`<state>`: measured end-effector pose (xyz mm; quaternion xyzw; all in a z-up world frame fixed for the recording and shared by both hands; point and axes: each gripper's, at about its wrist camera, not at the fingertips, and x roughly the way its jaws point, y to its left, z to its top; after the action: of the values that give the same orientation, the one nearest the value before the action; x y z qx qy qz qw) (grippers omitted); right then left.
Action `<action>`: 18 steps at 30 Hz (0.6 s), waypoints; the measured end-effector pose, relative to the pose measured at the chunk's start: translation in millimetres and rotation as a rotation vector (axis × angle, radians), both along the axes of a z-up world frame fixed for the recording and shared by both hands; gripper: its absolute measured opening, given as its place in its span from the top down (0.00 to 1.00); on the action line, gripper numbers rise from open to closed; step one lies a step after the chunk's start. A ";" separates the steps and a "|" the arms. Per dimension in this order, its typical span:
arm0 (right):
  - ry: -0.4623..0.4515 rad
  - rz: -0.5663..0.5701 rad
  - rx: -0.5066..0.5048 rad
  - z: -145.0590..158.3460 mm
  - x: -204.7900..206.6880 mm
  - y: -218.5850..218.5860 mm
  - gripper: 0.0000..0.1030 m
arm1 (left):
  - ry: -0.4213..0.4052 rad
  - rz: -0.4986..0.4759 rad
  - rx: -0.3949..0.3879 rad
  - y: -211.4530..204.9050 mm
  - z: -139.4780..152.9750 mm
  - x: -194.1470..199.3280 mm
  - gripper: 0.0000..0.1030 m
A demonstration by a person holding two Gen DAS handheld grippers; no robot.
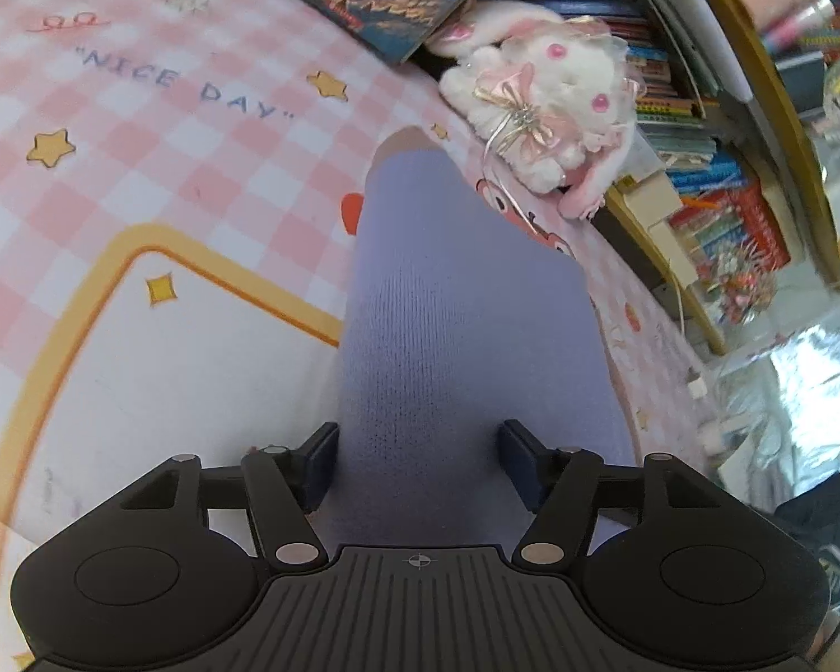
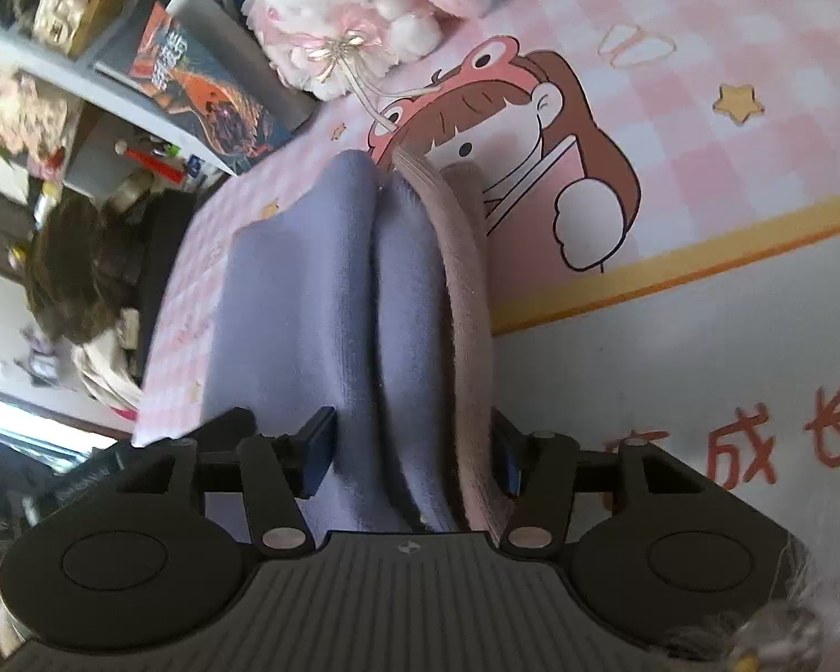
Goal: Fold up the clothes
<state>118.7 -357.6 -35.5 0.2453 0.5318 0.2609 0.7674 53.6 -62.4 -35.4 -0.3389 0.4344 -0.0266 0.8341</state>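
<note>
Garment: we see the lavender knit garment [image 1: 465, 336] on the pink checked mat [image 1: 140, 168], long axis running straight ahead | left gripper [image 1: 417, 465]: fingers straddle it, grip uncertain | right gripper [image 2: 411, 453]: fingers pinch its folds (pink-beige edge rightward) | both equally near

The sock [image 1: 465, 347] is lilac knit with a fine ribbed weave, and a pale pinkish-beige band at one end. In the left wrist view it stretches away in one long smooth strip, narrowing toward its far tip, where the beige part shows. In the right wrist view the sock [image 2: 313, 308] is doubled into two lilac folds pressed side by side, with the beige band curving along their right edge. It lies over a pink checked mat [image 1: 157, 168].
</note>
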 end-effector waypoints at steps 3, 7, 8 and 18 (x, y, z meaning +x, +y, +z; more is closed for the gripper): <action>-0.006 0.014 0.007 -0.4 2.2 3.2 0.56 | -0.008 0.010 0.018 -5.0 0.9 -1.4 0.46; -0.080 0.047 -0.004 9.1 -2.7 4.7 0.68 | -0.043 -0.004 0.067 -13.9 15.3 -8.3 0.57; -0.116 0.058 -0.014 14.8 -6.3 4.9 0.69 | -0.059 -0.006 0.079 -17.2 20.6 -11.0 0.58; -0.301 0.067 -0.015 49.6 -33.8 -14.1 0.70 | -0.164 -0.034 0.136 -41.8 54.1 -25.7 0.57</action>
<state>84.9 -371.7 14.2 0.1801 0.4204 0.3162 0.8312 27.9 -104.2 18.7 -0.2706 0.3711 -0.0386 0.8875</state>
